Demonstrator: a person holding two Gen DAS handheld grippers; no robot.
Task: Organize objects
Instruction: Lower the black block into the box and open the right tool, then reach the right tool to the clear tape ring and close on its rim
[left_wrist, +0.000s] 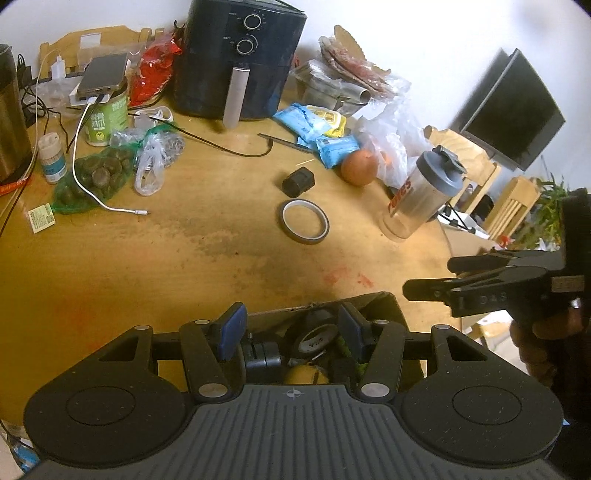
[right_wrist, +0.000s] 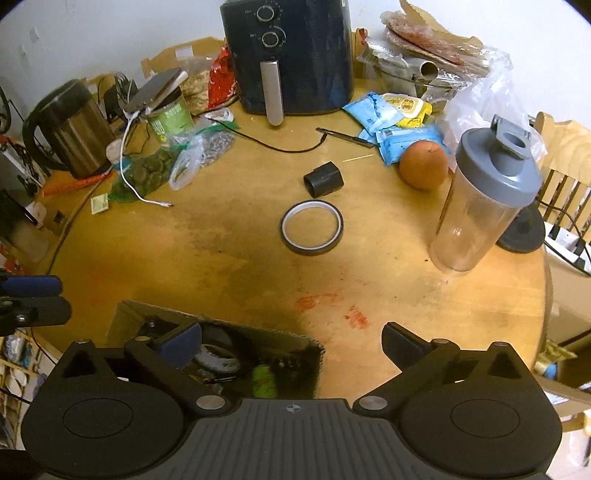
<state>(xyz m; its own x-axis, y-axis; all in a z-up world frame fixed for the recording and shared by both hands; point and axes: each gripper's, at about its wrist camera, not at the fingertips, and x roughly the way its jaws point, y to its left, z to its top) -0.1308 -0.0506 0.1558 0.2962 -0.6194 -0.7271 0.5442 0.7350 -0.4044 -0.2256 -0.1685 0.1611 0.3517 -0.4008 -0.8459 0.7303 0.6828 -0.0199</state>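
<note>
1. Left claw (left_wrist: 288, 332): jaws apart, holding nothing, poised directly above the open cardboard box (left_wrist: 384, 306) at the near edge of the worktop (left_wrist: 184, 266).
2. Right claw (right_wrist: 291, 343): jaws wide apart, empty; its left finger overhangs the box, its right finger is over bare wood.
3. Box contents: several dark items, a tape roll and a yellowish round object already lie inside; exact identities are unclear.
4. Items outstanding, by my judgement: the tape ring (right_wrist: 312, 227) lying flat mid-worktop, the small black block (right_wrist: 324, 179) just beyond it, the orange (right_wrist: 423, 164) and the shaker bottle (right_wrist: 484, 201) to the right.
5. Risk: the tape ring lies flat and thin; a claw closing from above may skid off it or scrape the wood.
6. Risk: the shaker bottle stands tall and near the edge; a sweeping reach toward the orange could topple it.
7. Risk: the two claws sit close together at the box and could collide.
8. Risk: the orange may roll if nudged.
</note>
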